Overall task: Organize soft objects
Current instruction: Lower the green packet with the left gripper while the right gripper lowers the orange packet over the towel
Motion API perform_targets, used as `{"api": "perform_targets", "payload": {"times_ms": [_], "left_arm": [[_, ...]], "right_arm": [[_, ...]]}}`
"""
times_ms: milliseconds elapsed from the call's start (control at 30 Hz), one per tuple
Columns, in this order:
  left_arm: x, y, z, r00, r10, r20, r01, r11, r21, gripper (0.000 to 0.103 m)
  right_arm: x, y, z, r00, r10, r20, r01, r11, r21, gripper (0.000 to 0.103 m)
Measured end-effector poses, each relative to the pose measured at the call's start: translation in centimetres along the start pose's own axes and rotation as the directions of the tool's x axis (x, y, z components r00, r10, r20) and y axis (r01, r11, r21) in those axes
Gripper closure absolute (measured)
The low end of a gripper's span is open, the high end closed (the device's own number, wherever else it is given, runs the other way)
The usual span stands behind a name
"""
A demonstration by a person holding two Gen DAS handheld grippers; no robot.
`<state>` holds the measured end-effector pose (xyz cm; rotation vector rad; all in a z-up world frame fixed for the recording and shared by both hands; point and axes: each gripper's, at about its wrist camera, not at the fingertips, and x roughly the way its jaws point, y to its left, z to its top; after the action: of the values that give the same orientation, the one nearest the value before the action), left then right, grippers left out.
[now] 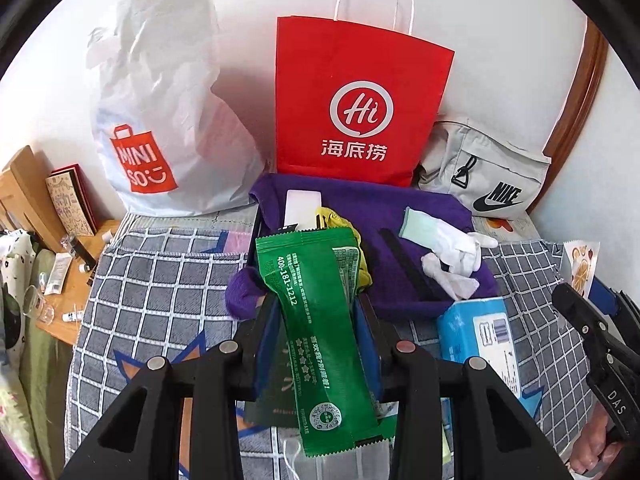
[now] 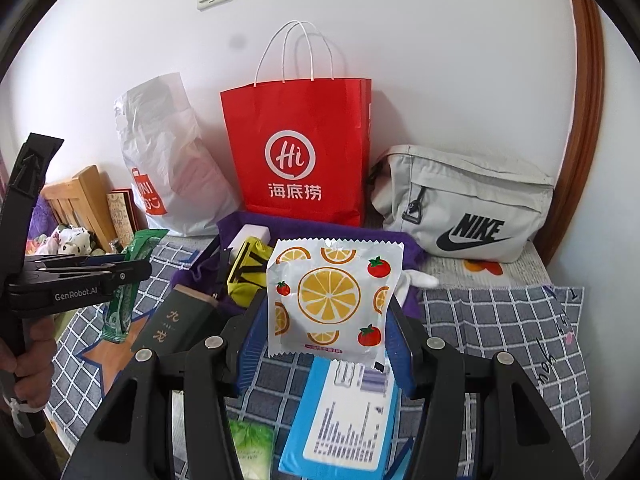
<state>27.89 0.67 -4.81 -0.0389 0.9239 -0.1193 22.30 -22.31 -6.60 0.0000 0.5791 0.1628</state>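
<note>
The left gripper clamps a green packet above the checked cloth. The right gripper clamps a fruit-print packet, purple towel at 12 o'clock.

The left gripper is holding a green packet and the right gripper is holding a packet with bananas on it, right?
Not quite. The right gripper holds a fruit packet printed with orange slices and tomatoes, not bananas, as the right wrist view shows. The left gripper does hold the green packet.
</note>
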Motion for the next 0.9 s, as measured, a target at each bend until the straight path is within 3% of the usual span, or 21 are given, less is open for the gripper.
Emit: {"api": "perform_targets", "payload": {"times_ms": [500,700,900], "left_arm": [[2.9,-1.6,3.5,0.999,0.034,0.012,-0.034,0.999,0.04,0.068],[5.1,-1.5,4.7,0.997,0.072,0.021,-0.073,0.997,0.029,0.068],[7.3,-1.2,5.9,0.998,0.065,0.002,-0.065,0.998,0.016,0.068]], "right_arm": [[3.8,-1.0,3.3,1.0,0.01,0.023,-0.01,1.0,0.003,0.049],[6.2,-1.8,4.3,1.0,0.006,0.004,-0.006,1.0,0.024,0.049],[8.5,-2.2,5.1,1.0,-0.002,-0.014,0.003,1.0,0.029,0.049]]}}
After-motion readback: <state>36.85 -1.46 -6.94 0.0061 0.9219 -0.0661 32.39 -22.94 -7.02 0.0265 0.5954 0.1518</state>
